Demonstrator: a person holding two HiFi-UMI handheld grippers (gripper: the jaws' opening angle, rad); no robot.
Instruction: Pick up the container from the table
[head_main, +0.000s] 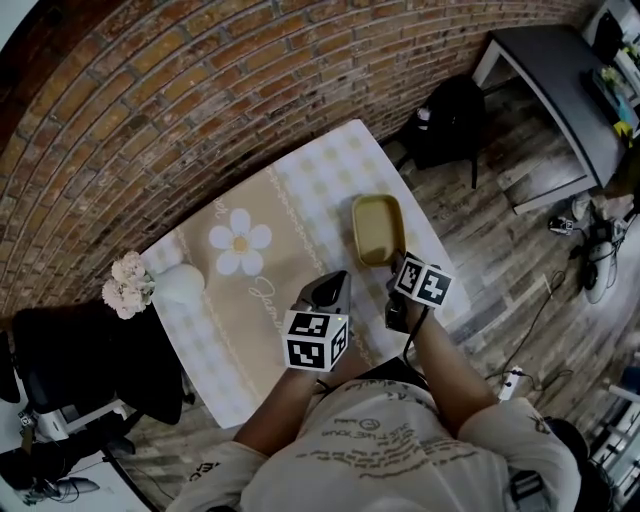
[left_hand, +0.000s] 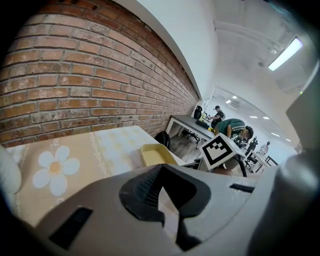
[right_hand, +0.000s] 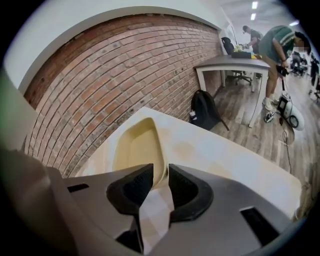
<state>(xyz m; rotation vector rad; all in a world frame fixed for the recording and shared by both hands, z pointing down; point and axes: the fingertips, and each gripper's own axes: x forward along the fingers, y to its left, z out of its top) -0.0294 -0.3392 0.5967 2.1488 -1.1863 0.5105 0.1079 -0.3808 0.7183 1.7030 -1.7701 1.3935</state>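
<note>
— So why do we set the right gripper (right_hand: 160, 175) on the near rim of the container (right_hand: 136, 146)?

— We judge that thin edge the easiest hold; the jaws pinch it (it's empty, right of centre on the table (head_main: 232, 335)). Our left gripper (left_hand: 161, 189), lower middle, is closed on nothing, out of the way.

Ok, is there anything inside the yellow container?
Nothing shows inside the container; its floor looks bare. The right hand-held gripper, with its jaws on the near rim, hides that corner of the inside.
</note>
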